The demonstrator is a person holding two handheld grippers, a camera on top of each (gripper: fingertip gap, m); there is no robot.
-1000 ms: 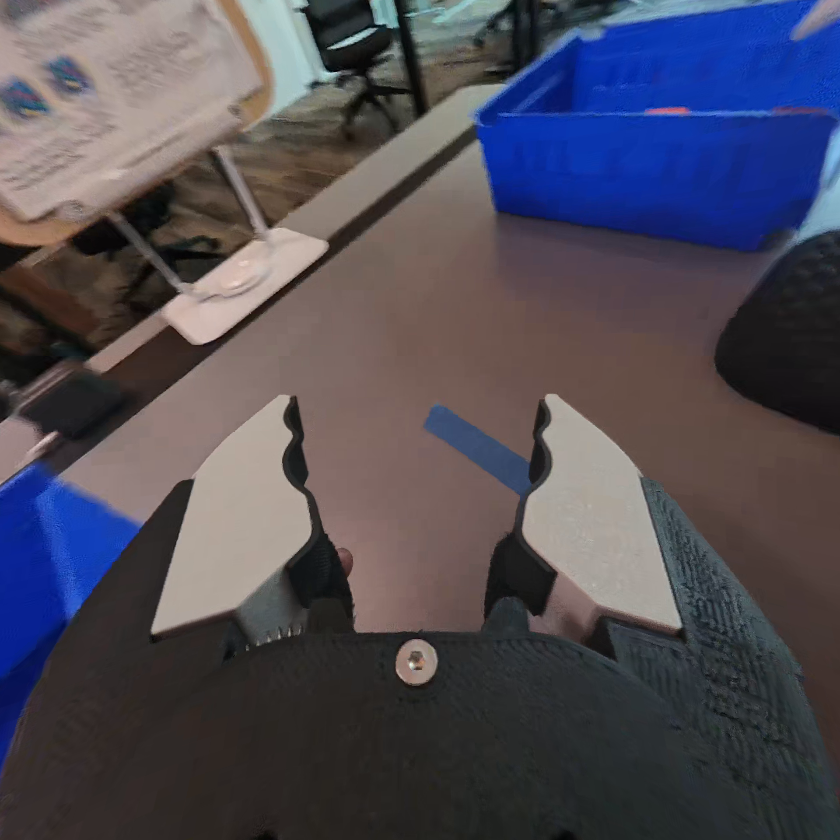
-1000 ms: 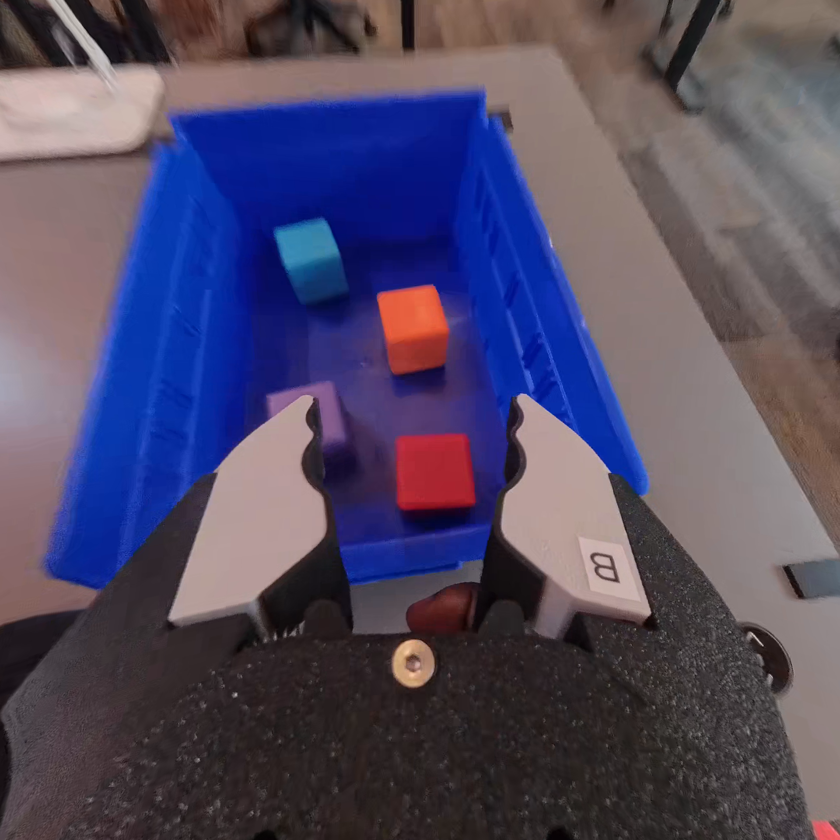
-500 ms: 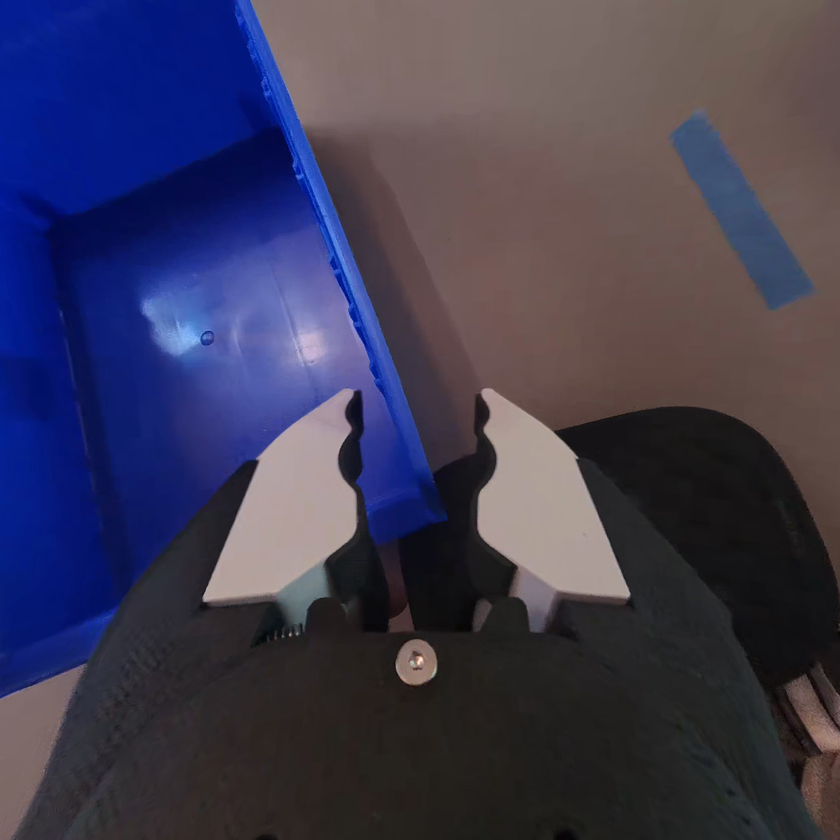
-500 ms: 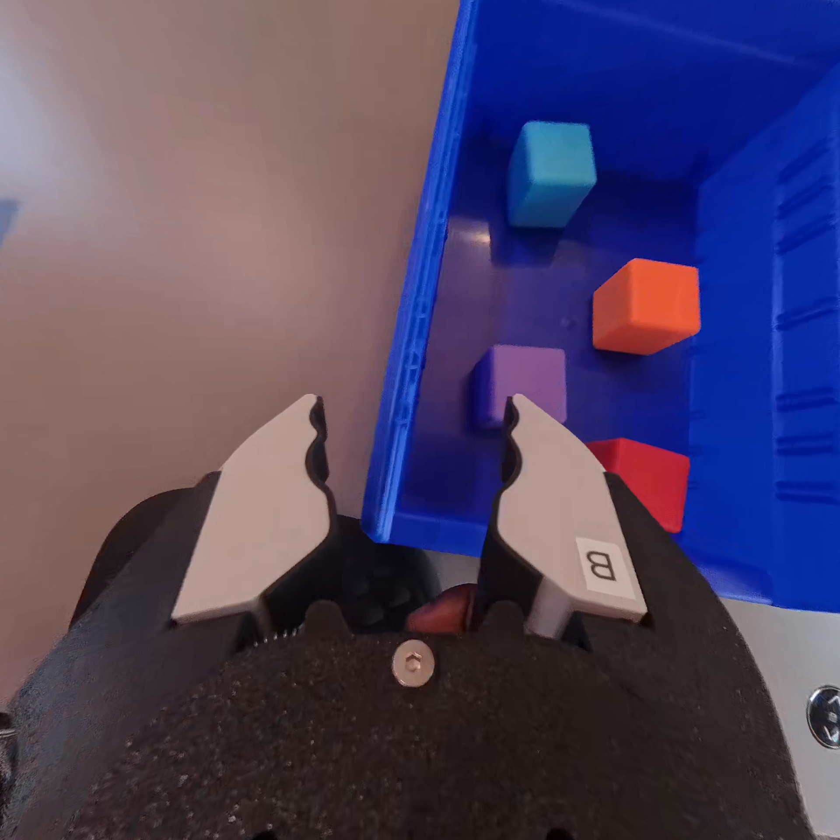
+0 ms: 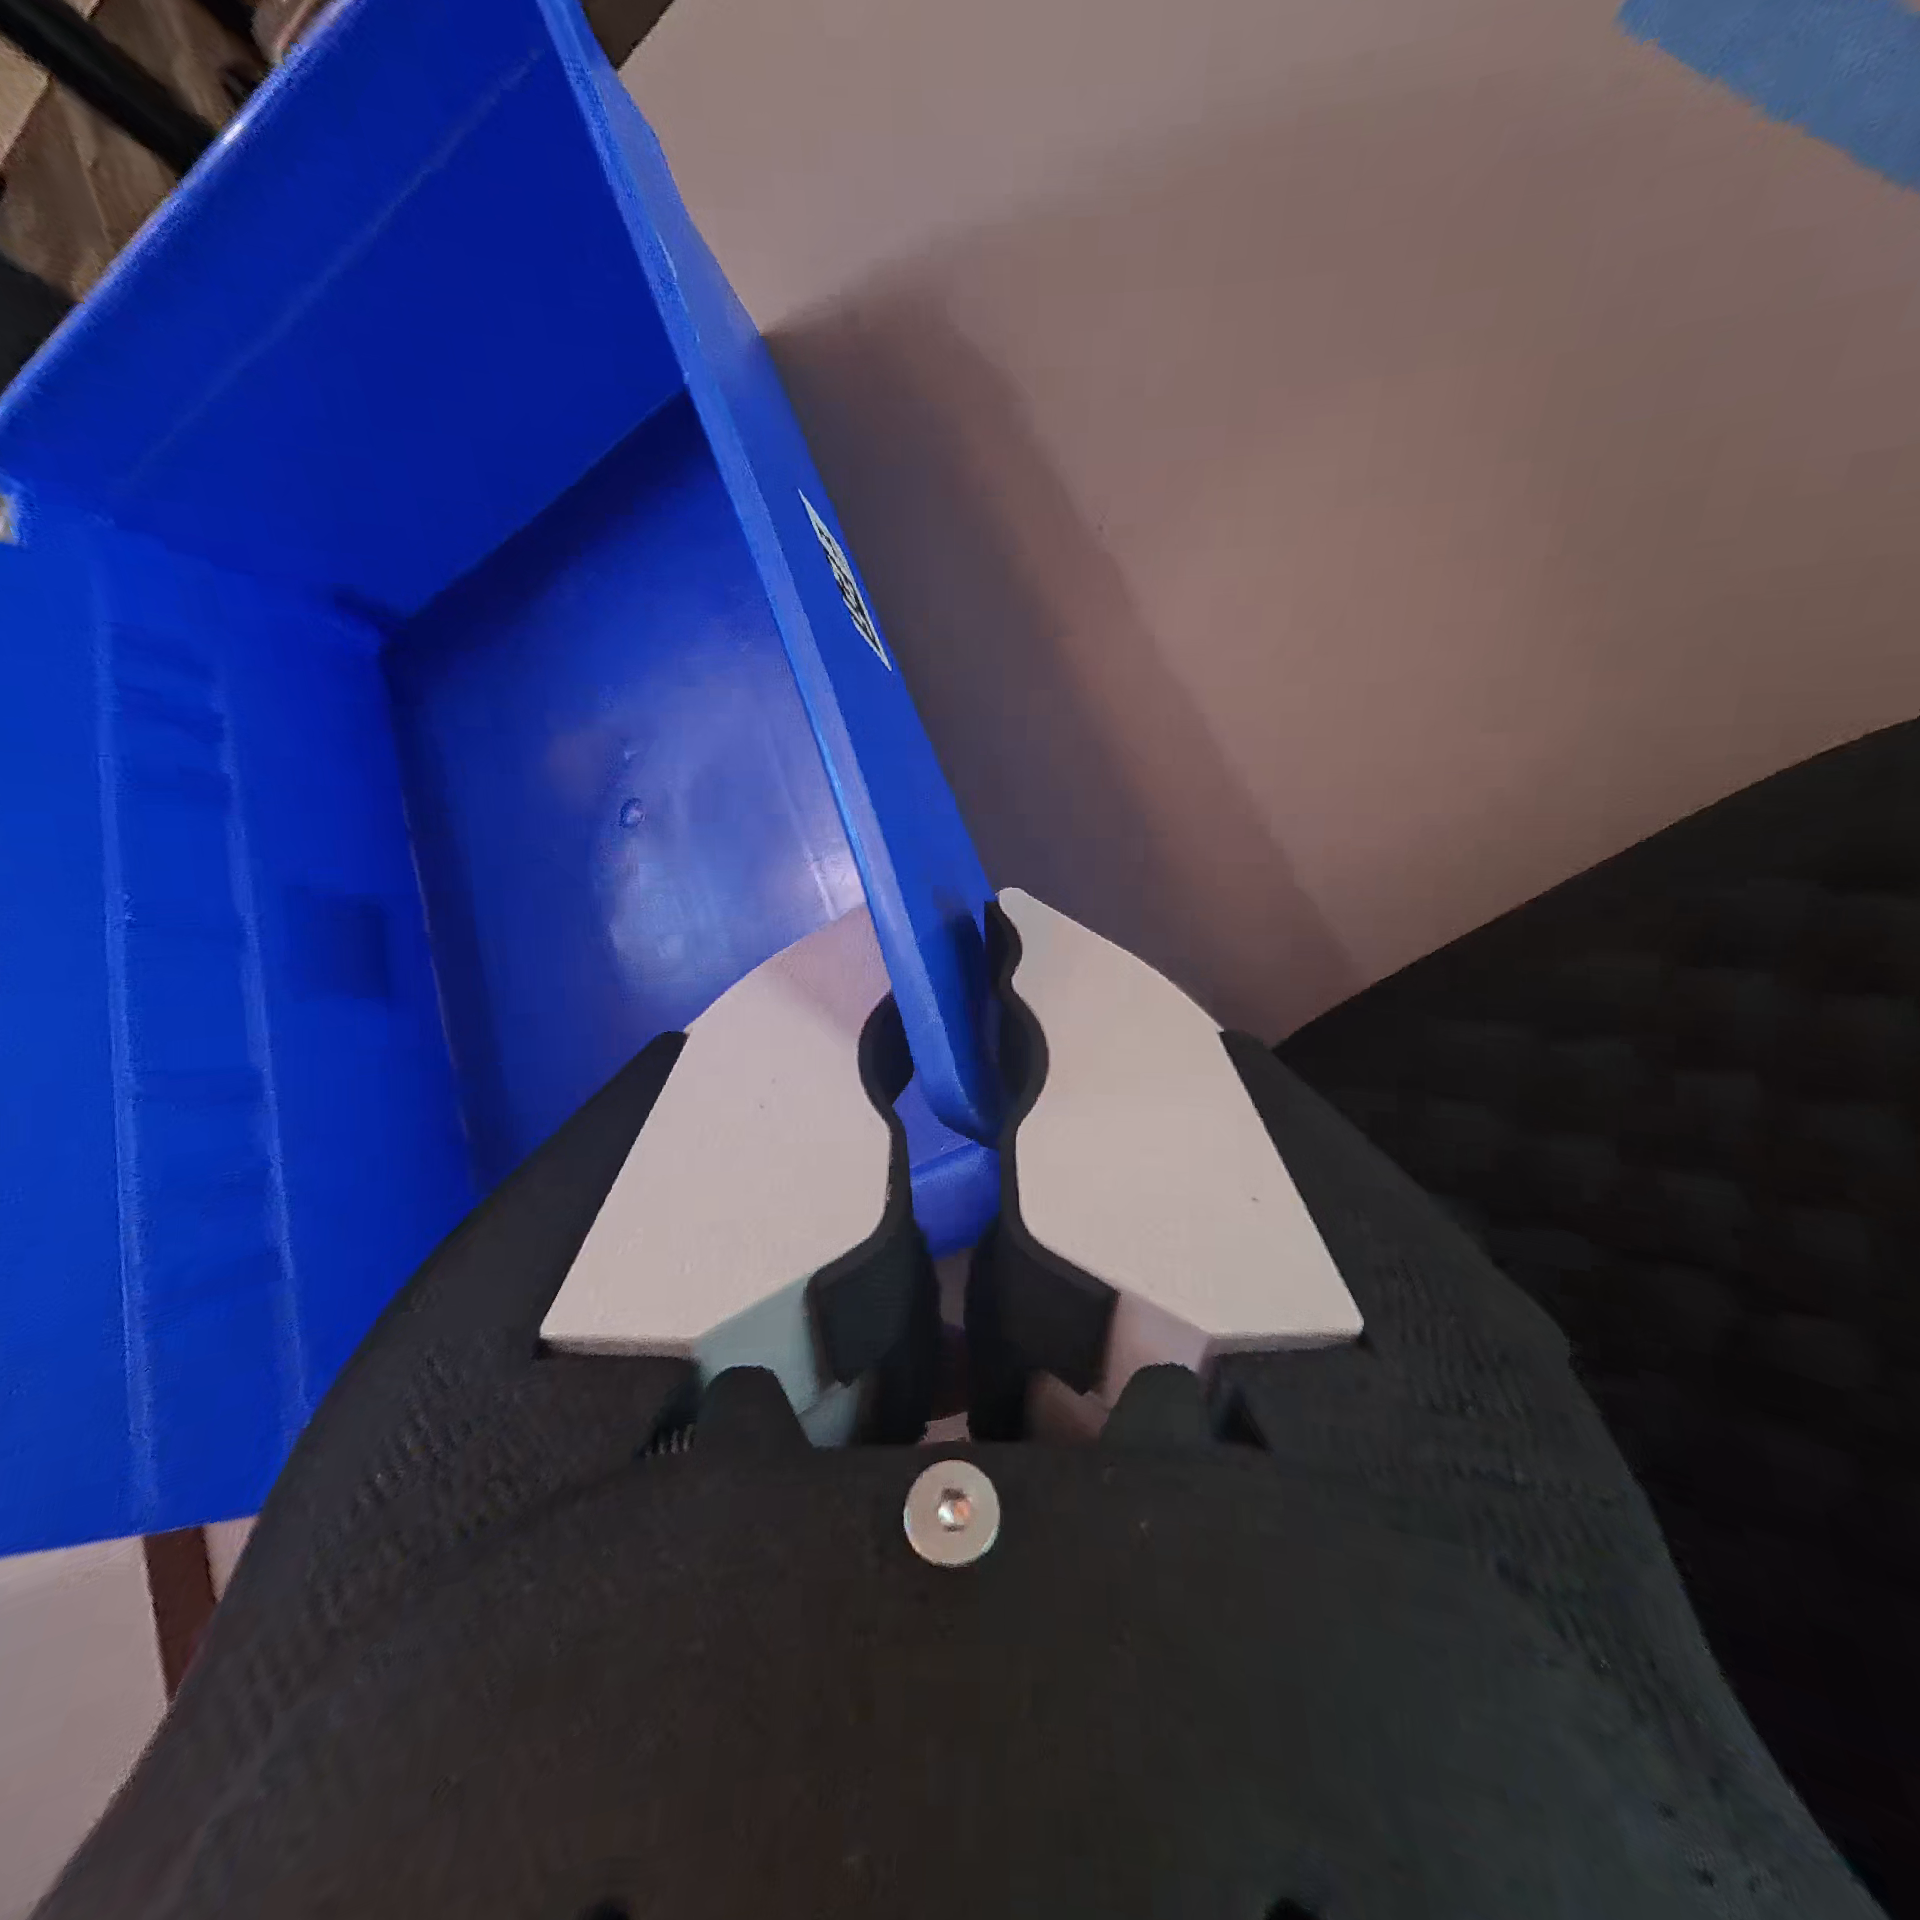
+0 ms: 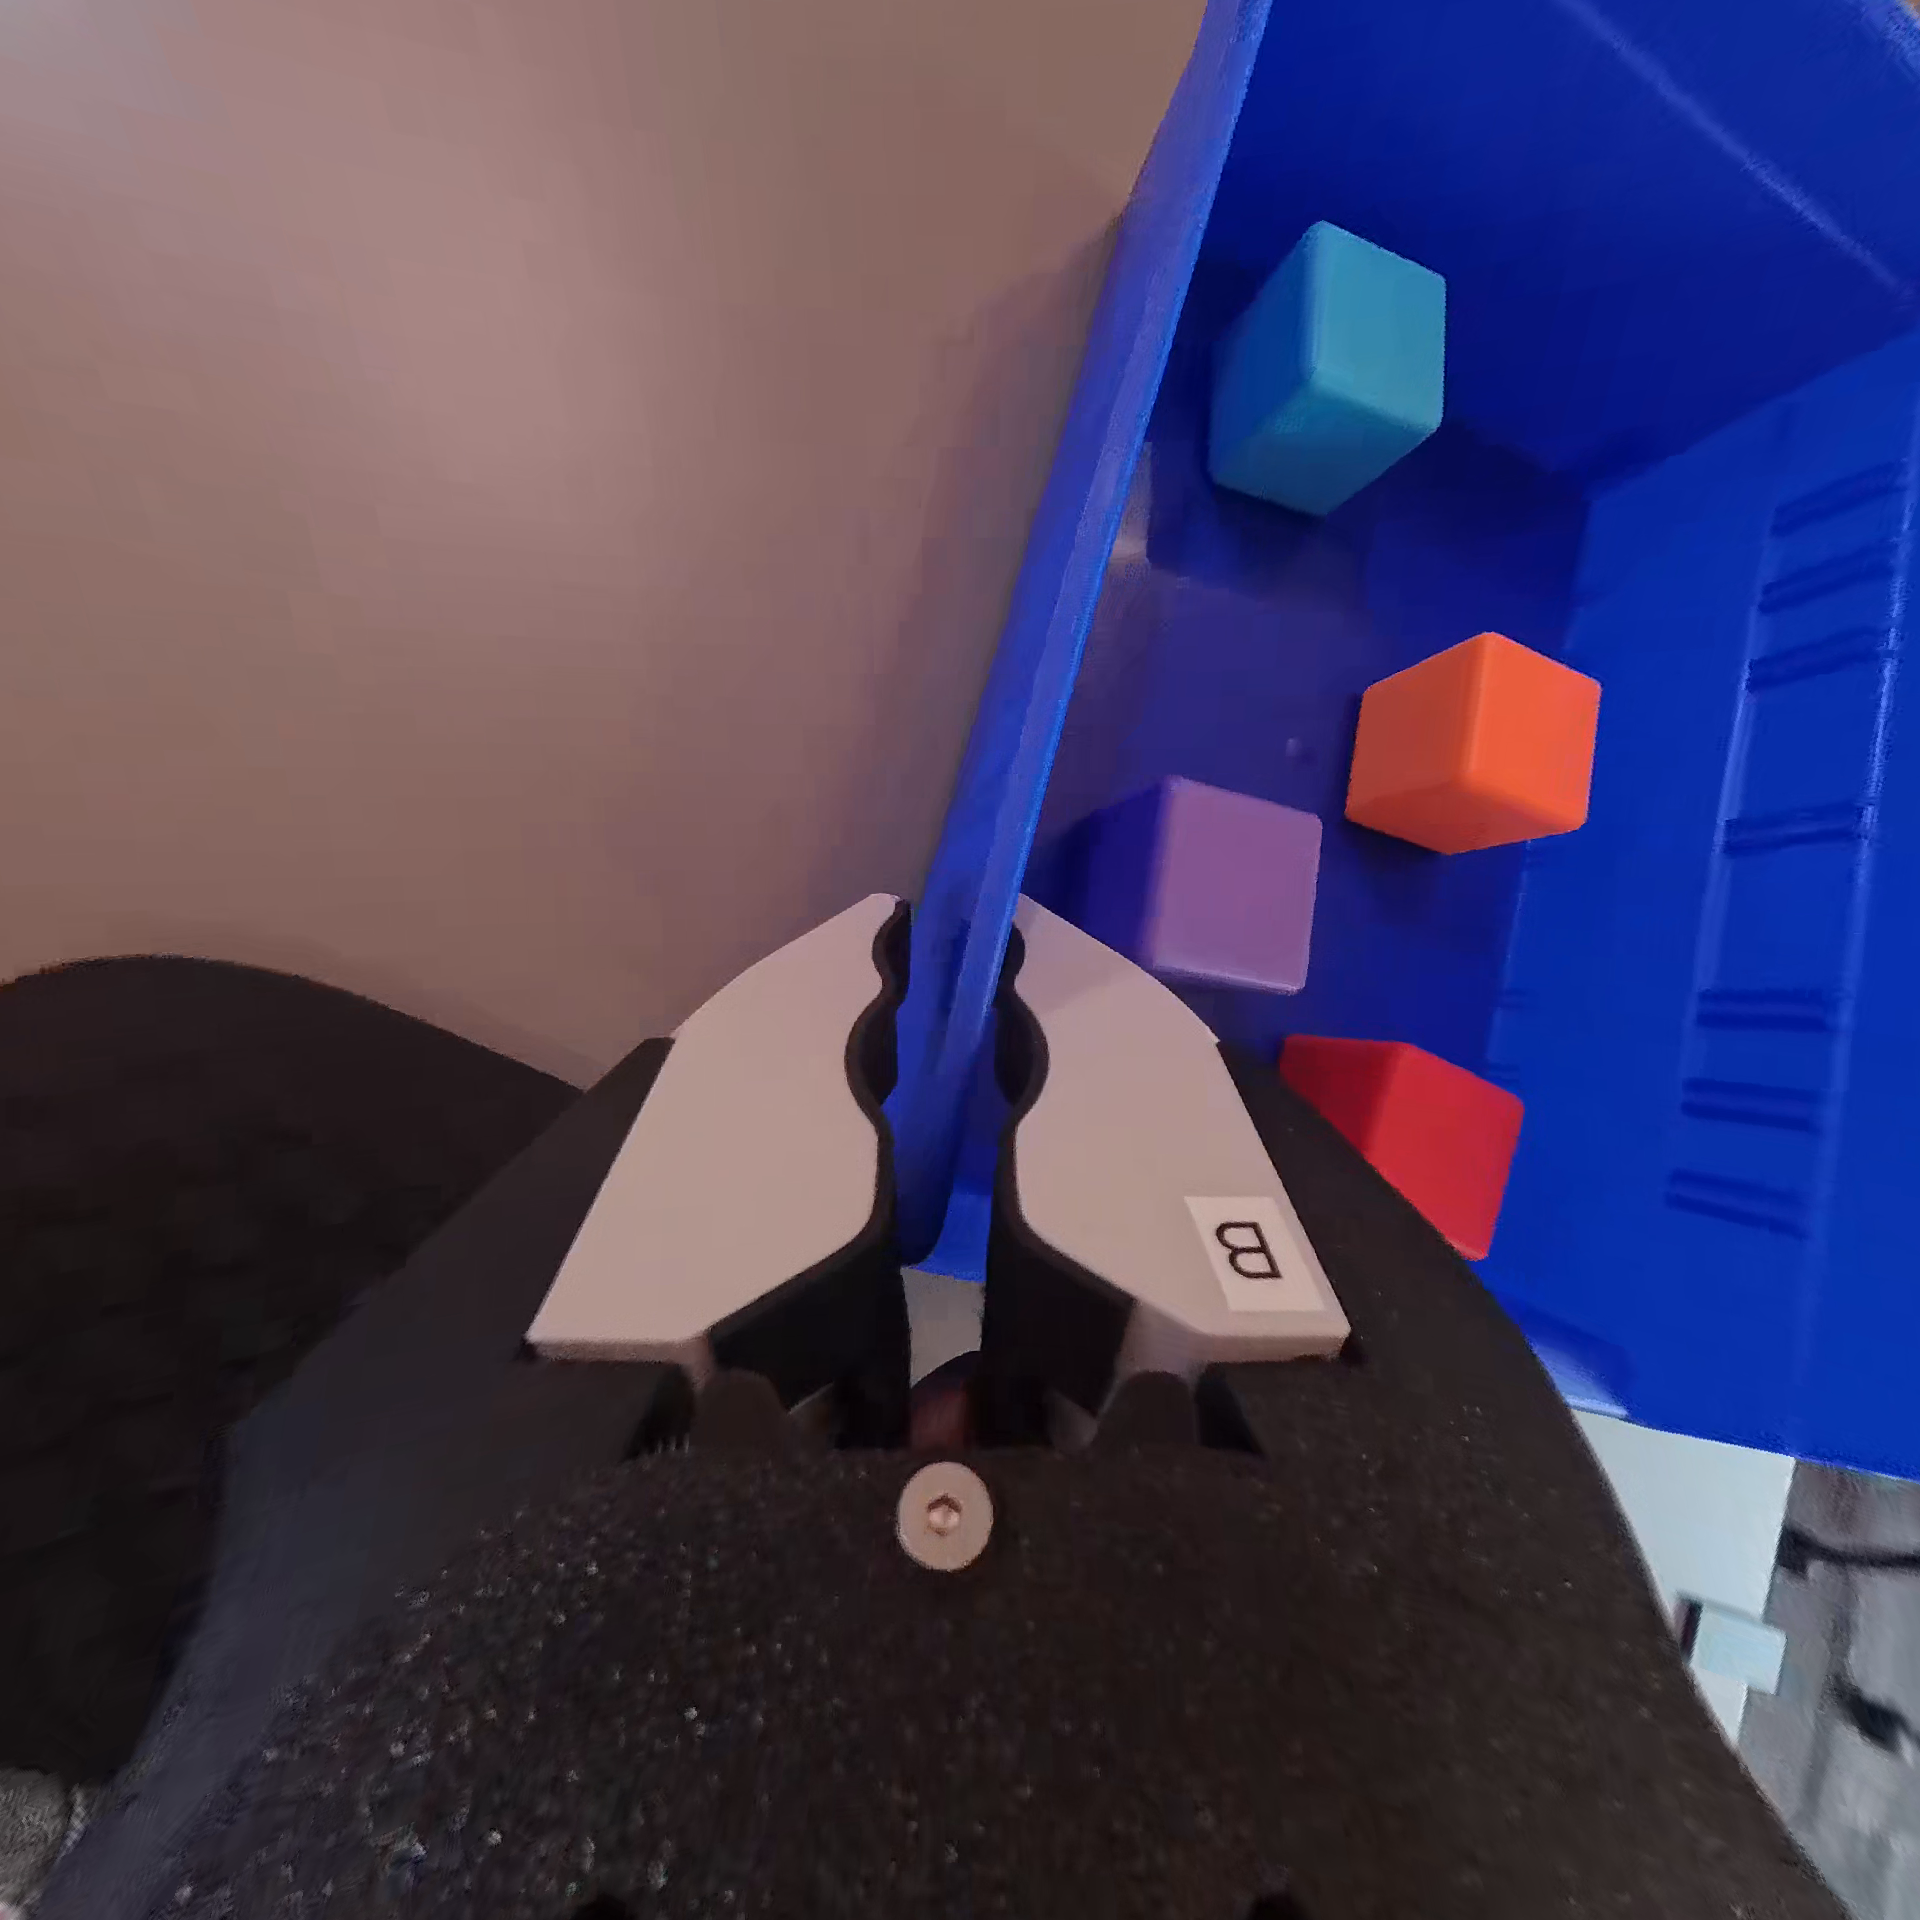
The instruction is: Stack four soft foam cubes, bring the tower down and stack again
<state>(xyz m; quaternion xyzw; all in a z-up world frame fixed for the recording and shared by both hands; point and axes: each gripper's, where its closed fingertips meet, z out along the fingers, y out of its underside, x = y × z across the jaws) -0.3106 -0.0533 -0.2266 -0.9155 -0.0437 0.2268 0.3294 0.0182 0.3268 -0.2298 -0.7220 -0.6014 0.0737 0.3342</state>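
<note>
In the right wrist view, four foam cubes lie on the floor of a blue bin (image 6: pixel 1714 260): teal (image 6: pixel 1330 364), orange (image 6: pixel 1475 743), purple (image 6: pixel 1216 883) and red (image 6: pixel 1403 1132). My right gripper (image 6: pixel 958 914) is shut on this bin's left wall (image 6: pixel 1049 644), one finger outside and one inside. In the left wrist view, a second blue bin (image 5: pixel 260 831) shows no cubes. My left gripper (image 5: pixel 935 935) is shut on its right wall (image 5: pixel 831 623), with the pads pressed on both sides near the corner.
The brown table (image 5: pixel 1351 416) lies between the two bins, with a strip of blue tape (image 5: pixel 1808 73) at the far right. The other gripper's black body shows at the right of the left view (image 5: pixel 1610 1091) and at the left of the right view (image 6: pixel 208 1143). My right fingertips sit around 50 cm from my left ones.
Both grippers swung down to the bins' inner walls and went from wide open to shut on them. The cubes have not moved.
</note>
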